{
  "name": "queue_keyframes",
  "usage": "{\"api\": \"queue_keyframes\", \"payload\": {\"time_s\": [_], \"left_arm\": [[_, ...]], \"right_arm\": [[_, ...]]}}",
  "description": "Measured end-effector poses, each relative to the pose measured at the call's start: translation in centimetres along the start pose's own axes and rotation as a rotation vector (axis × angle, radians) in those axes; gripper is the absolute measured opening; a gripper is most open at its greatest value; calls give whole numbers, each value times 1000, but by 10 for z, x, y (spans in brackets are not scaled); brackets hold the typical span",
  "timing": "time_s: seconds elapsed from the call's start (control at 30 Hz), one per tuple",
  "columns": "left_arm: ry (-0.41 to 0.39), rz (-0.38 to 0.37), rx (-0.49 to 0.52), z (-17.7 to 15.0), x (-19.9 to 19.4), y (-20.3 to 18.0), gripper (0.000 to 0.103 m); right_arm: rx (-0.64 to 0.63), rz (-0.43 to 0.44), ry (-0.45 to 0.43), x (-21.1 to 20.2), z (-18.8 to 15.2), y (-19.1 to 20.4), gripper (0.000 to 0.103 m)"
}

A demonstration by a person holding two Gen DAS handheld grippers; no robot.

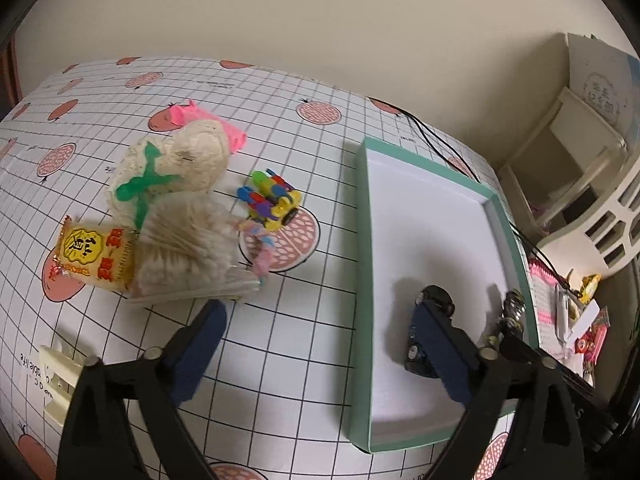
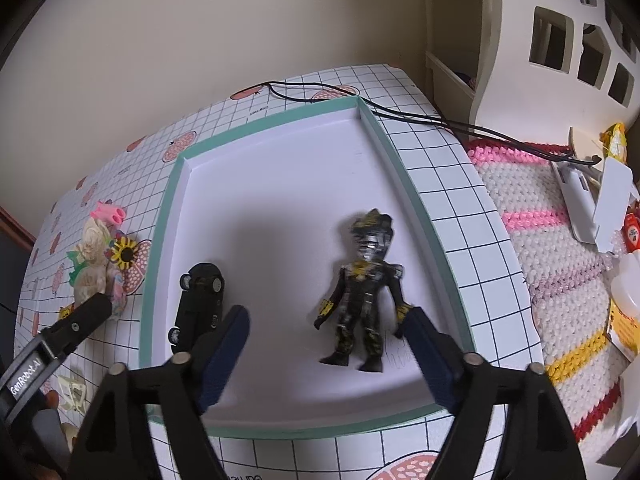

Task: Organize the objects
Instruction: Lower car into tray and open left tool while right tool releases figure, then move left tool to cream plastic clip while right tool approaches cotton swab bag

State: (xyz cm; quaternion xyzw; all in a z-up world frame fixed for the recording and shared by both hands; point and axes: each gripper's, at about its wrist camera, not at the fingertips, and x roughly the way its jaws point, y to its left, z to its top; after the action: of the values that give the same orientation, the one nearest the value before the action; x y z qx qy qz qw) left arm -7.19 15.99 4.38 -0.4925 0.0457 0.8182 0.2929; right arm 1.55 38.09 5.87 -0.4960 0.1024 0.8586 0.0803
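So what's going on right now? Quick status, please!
Both tongs open, left and right, holding nothing. Black toy car and dark figure lie in the green-rimmed box. Toy pile waits on the table. Nothing in the way.

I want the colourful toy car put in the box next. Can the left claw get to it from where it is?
Probably yes. The left claw is open and holds nothing, and the colourful toy car sits ahead on bare tablecloth. The cotton swab bag lies close beside the car, so it might get nudged.
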Motion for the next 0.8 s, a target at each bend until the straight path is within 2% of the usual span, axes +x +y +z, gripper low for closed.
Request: {"api": "queue_keyframes", "payload": {"time_s": [0.07,0.17,0.57,0.8], "left_arm": [[-11,7,-6,0,-2,1,101],[-23,24,-7,1,-3,3,103],[-37,44,-1,3,-4,6,103],[-36,64,18,8,-11,16,103]], "right_arm": [[0,1,-3,0,0,0,97],[-9,0,-5,1,-1,1,103],[-57,-22,-27,0,-2,7,103],[-66,-12,-98,-14,3,11,103]]}}
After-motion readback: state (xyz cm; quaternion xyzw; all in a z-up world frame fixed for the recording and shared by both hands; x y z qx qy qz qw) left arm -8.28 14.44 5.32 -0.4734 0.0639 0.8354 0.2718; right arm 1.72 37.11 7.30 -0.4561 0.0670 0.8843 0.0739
